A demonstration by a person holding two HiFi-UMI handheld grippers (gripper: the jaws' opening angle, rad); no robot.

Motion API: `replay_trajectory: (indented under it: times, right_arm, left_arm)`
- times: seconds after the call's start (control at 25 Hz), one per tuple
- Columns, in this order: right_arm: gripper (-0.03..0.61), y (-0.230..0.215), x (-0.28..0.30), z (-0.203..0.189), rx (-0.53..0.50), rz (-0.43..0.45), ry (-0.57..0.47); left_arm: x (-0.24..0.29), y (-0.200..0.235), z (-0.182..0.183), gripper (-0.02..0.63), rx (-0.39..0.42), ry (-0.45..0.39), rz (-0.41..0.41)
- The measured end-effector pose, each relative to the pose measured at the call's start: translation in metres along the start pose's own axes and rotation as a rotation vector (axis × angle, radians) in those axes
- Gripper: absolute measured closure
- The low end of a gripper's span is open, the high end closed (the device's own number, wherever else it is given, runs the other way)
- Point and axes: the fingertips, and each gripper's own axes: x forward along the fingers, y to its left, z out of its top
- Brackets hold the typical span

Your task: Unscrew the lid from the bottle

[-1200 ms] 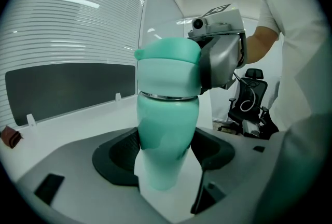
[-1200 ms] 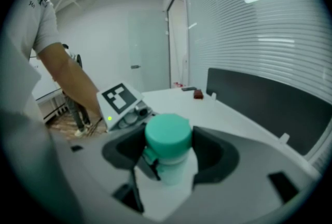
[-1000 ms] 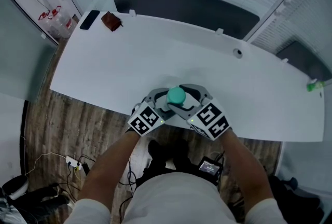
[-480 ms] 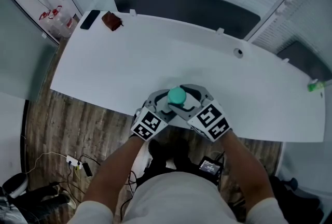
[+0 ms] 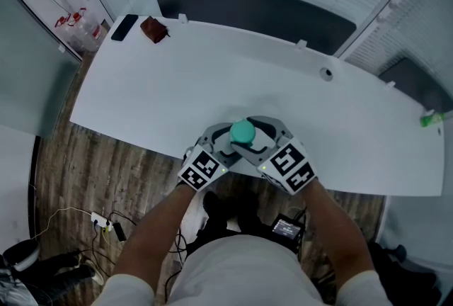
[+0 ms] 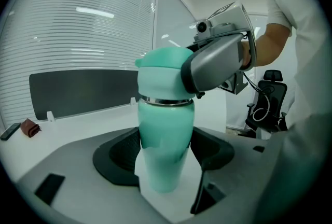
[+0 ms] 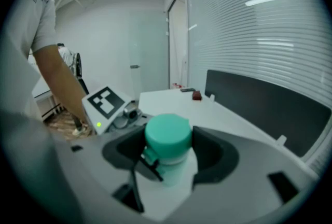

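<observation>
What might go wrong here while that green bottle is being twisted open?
The left gripper holds the bottle by its smooth, tapering body; if that hold slips, the bottle may simply spin with the lid that the right gripper clamps. The bottle also stands near the table's front edge, so a hard twist might tip it onto the floor.

At the tabletop's [image 5: 177,85] near edge, upright: bottle [image 6: 165,145], lid [image 7: 167,135] on top; left tool [image 5: 228,138] clasped round the body, right tool [image 5: 253,134] round the lid above; at far left corner, phone [image 5: 123,27] beside a small pouch [image 5: 153,29]; behind, a panel [image 5: 255,7]
</observation>
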Motion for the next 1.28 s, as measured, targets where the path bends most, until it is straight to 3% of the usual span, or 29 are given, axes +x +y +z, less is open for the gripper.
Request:
replay_trajectory:
  times: [1.28]
  right_arm:
    - [0.284, -0.006, -0.020, 0.011, 0.066, -0.072, -0.049]
  left_arm:
    - [-0.001, 0.002, -0.001, 0.298, 0.000, 0.026, 0.006]
